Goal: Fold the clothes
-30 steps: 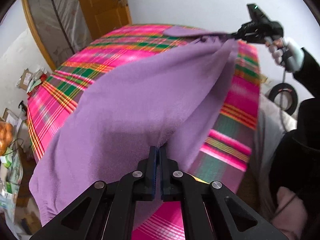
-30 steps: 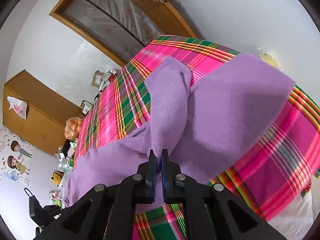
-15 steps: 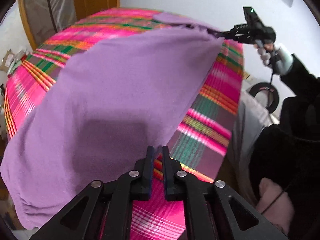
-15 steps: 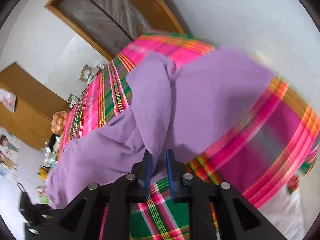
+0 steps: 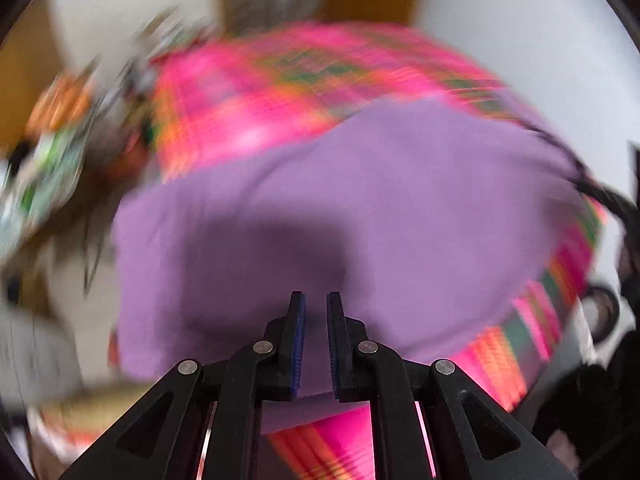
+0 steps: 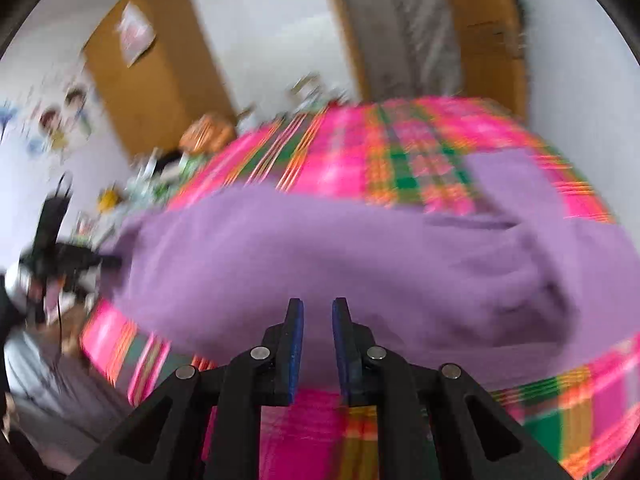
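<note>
1. Garment: purple fleece garment (image 5: 360,216) lies spread on the pink plaid blanket (image 5: 256,92) covering the bed; folded-over section visible at its right end in the right wrist view (image 6: 520,264).
2. Left tongs (image 5: 316,300): jaws parted by a narrow gap, nothing between them; tips sit over the near edge of the garment.
3. Right tongs (image 6: 317,306): jaws likewise parted, empty, above the garment's near edge.
4. Both views motion-blurred; contact between tips and fabric cannot be determined.
5. Background: wooden cabinet (image 6: 156,64) against the white wall, clutter beside the bed too blurred to identify.
</note>
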The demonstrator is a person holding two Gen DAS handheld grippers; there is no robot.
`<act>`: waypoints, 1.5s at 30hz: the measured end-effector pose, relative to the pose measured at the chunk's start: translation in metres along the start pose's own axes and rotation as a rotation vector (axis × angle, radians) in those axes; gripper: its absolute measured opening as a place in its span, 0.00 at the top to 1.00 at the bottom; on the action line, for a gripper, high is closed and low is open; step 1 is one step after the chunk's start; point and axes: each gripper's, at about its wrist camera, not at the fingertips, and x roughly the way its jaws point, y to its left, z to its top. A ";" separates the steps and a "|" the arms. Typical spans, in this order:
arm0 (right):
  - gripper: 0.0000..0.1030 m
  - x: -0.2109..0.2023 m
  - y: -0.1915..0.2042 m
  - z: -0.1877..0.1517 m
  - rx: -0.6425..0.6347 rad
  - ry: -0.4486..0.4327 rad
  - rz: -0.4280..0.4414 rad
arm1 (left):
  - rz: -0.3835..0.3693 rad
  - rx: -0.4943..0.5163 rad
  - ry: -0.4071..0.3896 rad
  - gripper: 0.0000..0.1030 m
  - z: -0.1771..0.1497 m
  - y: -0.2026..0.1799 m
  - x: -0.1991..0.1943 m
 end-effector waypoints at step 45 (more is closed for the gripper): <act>0.72 0.090 0.170 0.002 -0.538 0.141 0.349 | -0.030 -0.521 -0.067 0.68 -0.030 0.104 -0.015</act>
